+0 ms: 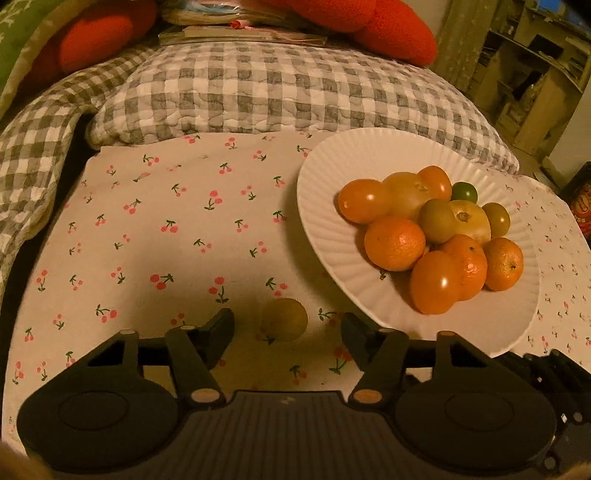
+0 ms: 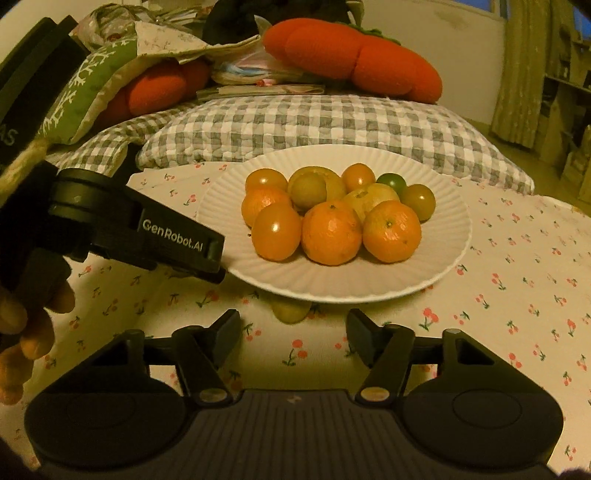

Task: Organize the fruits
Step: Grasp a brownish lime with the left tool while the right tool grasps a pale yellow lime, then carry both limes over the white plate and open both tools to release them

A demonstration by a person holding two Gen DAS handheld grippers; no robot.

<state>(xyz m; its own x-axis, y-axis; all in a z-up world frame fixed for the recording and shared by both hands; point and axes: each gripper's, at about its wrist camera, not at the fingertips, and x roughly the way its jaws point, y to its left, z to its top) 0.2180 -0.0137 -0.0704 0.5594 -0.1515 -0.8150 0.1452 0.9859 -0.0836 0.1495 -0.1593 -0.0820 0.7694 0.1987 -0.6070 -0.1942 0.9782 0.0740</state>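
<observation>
A white fluted plate (image 1: pixel 332 206) (image 2: pixel 447 254) holds a pile of oranges (image 1: pixel 394 243) (image 2: pixel 331 232), orange tomatoes, yellow-green fruits and one small green lime (image 1: pixel 464 192) (image 2: pixel 392 181). One loose yellow-green fruit (image 1: pixel 284 319) (image 2: pixel 290 312) lies on the cherry-print cloth, just in front of the plate's near rim. My left gripper (image 1: pixel 287 332) is open, with the loose fruit between and just beyond its fingertips. My right gripper (image 2: pixel 293 334) is open and empty, just short of the same fruit. The left gripper's body (image 2: pixel 147 236) shows in the right wrist view, left of the plate.
The cherry-print cloth (image 1: pixel 155 229) (image 2: pixel 517 280) covers the surface. A grey checked quilt (image 1: pixel 280 92) (image 2: pixel 314 125) lies behind it, with red-orange cushions (image 1: pixel 391 33) (image 2: pixel 354 55) and a green cushion (image 2: pixel 92 88). Shelves (image 1: pixel 535 74) stand at the far right.
</observation>
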